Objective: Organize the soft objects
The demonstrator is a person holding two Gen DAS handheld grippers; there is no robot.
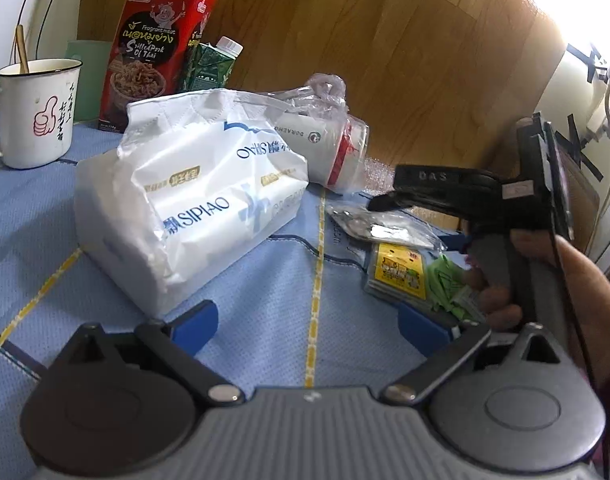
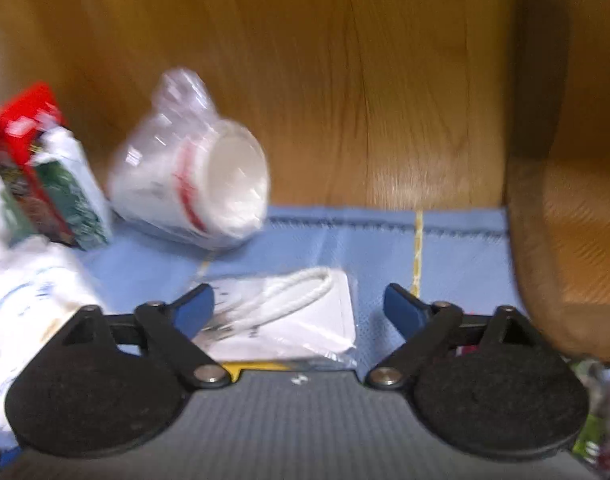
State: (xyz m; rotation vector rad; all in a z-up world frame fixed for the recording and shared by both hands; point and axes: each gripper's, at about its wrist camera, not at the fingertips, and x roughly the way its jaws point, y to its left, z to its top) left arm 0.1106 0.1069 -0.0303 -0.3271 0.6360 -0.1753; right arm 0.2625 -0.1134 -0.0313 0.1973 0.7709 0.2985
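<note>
A white SIPIAO tissue pack [image 1: 189, 208] lies on the blue cloth [image 1: 265, 300], just beyond my left gripper [image 1: 309, 326], which is open and empty. Behind the pack a bagged stack of paper cups [image 1: 329, 144] lies on its side. To the right are a clear packet [image 1: 377, 228], a yellow packet [image 1: 401, 272] and green sachets [image 1: 449, 280]. A hand holds my right gripper [image 1: 385, 202] above them. In the blurred right wrist view my right gripper [image 2: 301, 308] is open over a clear packet with a white cord [image 2: 297, 320]. The cups [image 2: 193, 184] and tissue pack [image 2: 21, 300] are to its left.
A white enamel mug [image 1: 37, 116] with a stick in it, a red snack box [image 1: 161, 48] and a green carton [image 1: 209, 64] stand at the back left. A wooden wall [image 1: 385, 40] closes the back. A wooden panel [image 2: 565, 240] bounds the right.
</note>
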